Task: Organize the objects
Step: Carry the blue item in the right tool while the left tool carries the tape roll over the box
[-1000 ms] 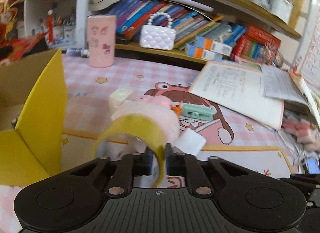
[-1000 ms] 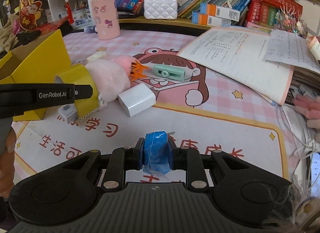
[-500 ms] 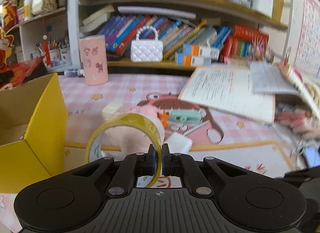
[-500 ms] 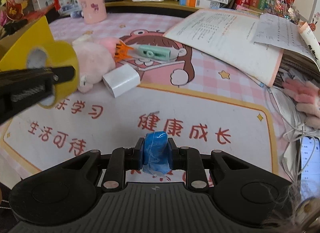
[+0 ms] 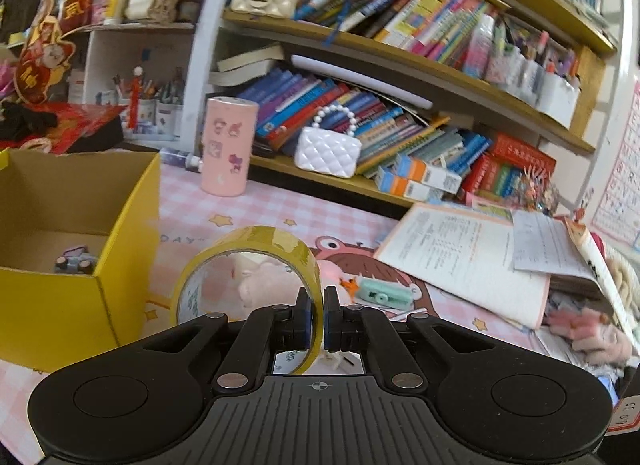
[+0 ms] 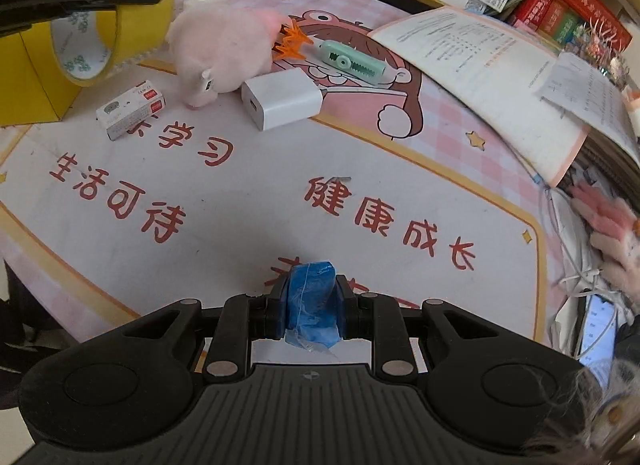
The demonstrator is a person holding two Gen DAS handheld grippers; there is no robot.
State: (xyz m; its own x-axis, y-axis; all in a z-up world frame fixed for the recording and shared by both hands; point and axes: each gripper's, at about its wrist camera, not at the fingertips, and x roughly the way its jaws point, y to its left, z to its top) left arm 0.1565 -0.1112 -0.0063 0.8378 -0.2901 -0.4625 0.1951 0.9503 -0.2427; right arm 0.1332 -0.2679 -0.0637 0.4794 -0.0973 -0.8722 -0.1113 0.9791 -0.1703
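Observation:
My left gripper (image 5: 317,311) is shut on the rim of a yellow tape roll (image 5: 256,241) and holds it above the desk, just right of an open yellow cardboard box (image 5: 120,233). The roll also shows in the right wrist view (image 6: 108,25). A small toy (image 5: 74,259) lies in the box. My right gripper (image 6: 312,305) is shut on a blue wrapped packet (image 6: 312,297) above the mat. On the mat lie a pink plush toy (image 6: 228,49), a white charger (image 6: 280,99), a small white box (image 6: 130,109) and a mint green stapler-like item (image 6: 352,61).
A pink cylinder (image 5: 228,145) and a white quilted purse (image 5: 328,147) stand at the back under bookshelves (image 5: 400,65). An open workbook (image 6: 496,65) lies at the right, with cables and a phone (image 6: 598,329) at the desk's right edge.
My left gripper has risen with the tape roll and stands higher beside the box. My right gripper has drawn back toward the desk's front edge with the blue packet.

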